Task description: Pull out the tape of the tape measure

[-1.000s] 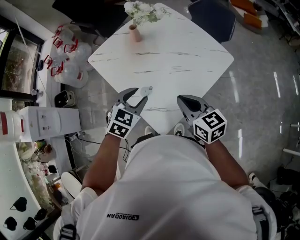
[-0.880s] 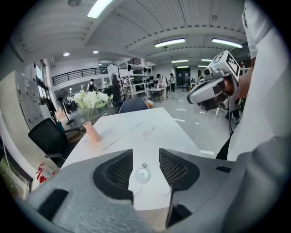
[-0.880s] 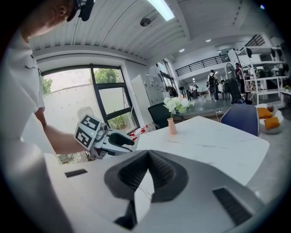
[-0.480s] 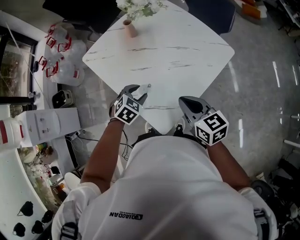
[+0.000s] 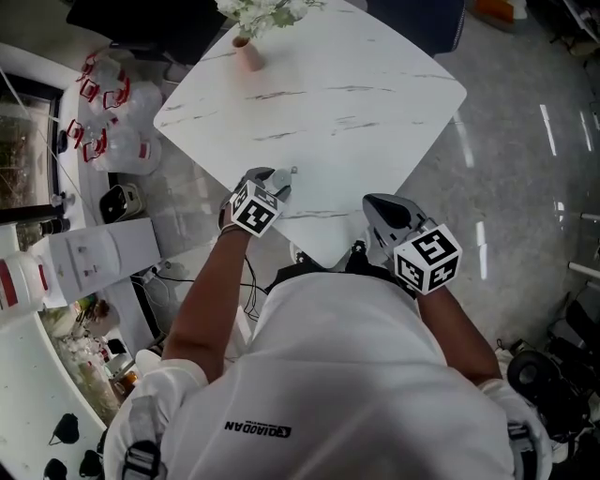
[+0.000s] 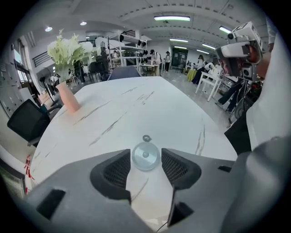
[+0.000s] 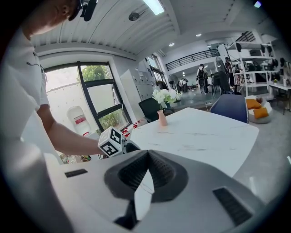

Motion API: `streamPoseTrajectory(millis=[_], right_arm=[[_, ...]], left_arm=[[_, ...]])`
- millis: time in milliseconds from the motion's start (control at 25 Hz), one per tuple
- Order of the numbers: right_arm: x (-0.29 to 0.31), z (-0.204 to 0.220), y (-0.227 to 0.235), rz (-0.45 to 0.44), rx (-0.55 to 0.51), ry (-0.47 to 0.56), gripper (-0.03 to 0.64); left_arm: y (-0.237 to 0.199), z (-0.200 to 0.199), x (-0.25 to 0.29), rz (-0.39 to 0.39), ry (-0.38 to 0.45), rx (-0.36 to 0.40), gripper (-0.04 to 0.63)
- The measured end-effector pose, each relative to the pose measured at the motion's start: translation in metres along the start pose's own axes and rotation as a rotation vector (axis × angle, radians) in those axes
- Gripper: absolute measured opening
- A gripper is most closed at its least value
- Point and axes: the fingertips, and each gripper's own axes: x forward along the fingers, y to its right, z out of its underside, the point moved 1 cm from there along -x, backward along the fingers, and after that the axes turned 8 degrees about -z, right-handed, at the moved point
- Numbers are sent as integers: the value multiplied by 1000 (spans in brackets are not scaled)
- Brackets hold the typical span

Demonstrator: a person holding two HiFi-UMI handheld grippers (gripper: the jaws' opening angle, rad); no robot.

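Observation:
The tape measure [image 6: 145, 156] is a small round pale disc with a ring at its far side. It lies flat on the white marble table [image 5: 356, 94] near the near corner. My left gripper [image 6: 145, 159] points steeply down over it and its jaws have just been opening. The disc sits between the two pads [image 6: 119, 169] with a thin gap on each side. In the head view the left gripper [image 5: 274, 178] hides most of the disc. My right gripper [image 5: 375, 204] hangs over the table's near edge, shut and with nothing in it; the right gripper view shows its tips [image 7: 146, 157] meeting.
A pink vase with white flowers [image 5: 248, 52] stands at the table's far left corner. A dark blue chair [image 5: 417, 23] is behind the far side. Water jugs [image 5: 112, 122] and a white dispenser [image 5: 94, 248] crowd the floor at the left.
My left gripper has come down onto the table and now straddles the tape measure, with its jaws wider than before. The right gripper has sunk a little.

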Motion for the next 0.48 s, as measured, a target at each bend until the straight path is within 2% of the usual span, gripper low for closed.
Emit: streamPoseTrajectory(millis=[480], right_arm=[[-13, 6, 6, 56, 24, -2, 6]], left_arm=[[2, 7, 16, 68, -36, -57, 232]])
